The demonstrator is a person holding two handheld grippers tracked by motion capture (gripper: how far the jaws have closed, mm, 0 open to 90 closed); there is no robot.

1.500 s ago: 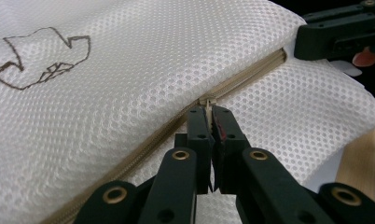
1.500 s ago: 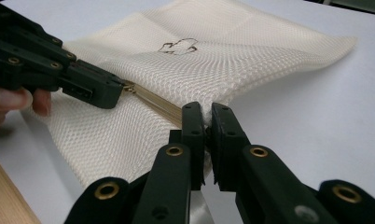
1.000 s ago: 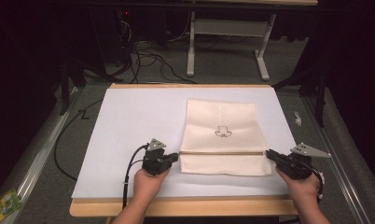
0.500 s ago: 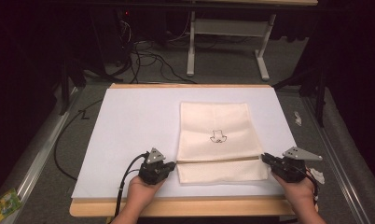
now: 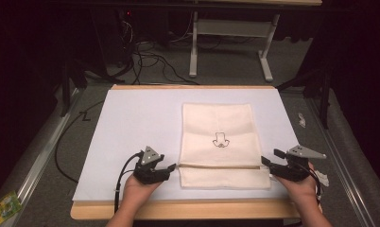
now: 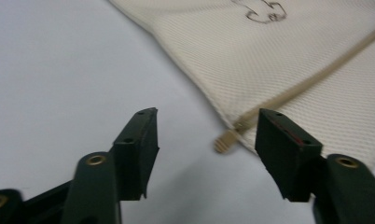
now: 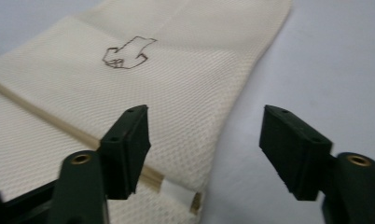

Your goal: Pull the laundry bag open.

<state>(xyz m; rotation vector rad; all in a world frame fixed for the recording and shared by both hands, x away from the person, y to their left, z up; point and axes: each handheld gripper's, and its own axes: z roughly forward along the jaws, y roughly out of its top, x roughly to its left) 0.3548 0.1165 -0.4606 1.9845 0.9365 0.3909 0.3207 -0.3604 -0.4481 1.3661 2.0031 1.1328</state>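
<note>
High view, rectangular cream waffle-weave cloth (image 5: 220, 142), folded, both grippers' fingers (image 6: 139, 140) apart beside it

A cream cloth (image 5: 219, 142) with a fine woven texture carries a small dark outline drawing (image 5: 221, 140) and a tan band (image 6: 311, 79) across it. It lies on a white sheet (image 5: 136, 123) over a light wooden table (image 5: 188, 209). Both grippers' jaws are black.

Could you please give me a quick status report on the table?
Left hand-held gripper and right hand-held gripper both open, flanking the folded cream cloth. Cloth flat on white sheet. Nothing in the way.
</note>
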